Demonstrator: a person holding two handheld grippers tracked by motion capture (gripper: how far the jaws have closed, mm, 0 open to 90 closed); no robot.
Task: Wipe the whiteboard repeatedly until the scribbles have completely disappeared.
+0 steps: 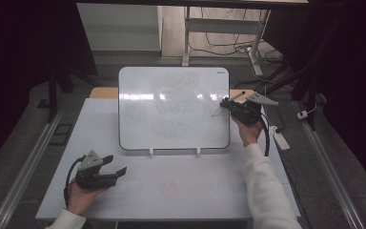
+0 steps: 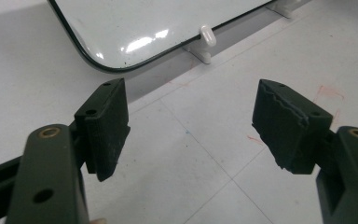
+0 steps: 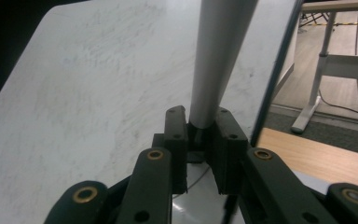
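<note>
Pinching a slim grey marker (image 3: 219, 60) near its lower end, the right gripper (image 3: 199, 140) has its black fingers (image 3: 176, 135) pressed against the barrel from both sides, with the pen rising out of the grip towards the whiteboard (image 3: 98, 93). In the high view the right gripper (image 1: 240, 110) sits at the board's right edge, and a pale tip appears to reach onto the whiteboard (image 1: 171, 107); whether it touches I cannot tell. The marker looks light, stiff and smooth, a round tapering plastic tube, so it could twist or slide between flat pads; a hold low on the barrel, as here, seems best for steady strokes. The board is a glossy white panel with rounded corners and a thin dark rim, propped at a tilt on two small white feet (image 1: 151, 152); its surface carries faint grey smears and glare, and it will likely be slick and could rock if pushed hard. The left gripper (image 2: 191, 126) rests low near the worktop's (image 1: 181, 186) near left, fingers (image 2: 105, 126) spread wide and holding nothing; their rubbery pads look worn and ragged at the edges. The worktop is matt white, marked with thin lines and a few red specks.
</note>
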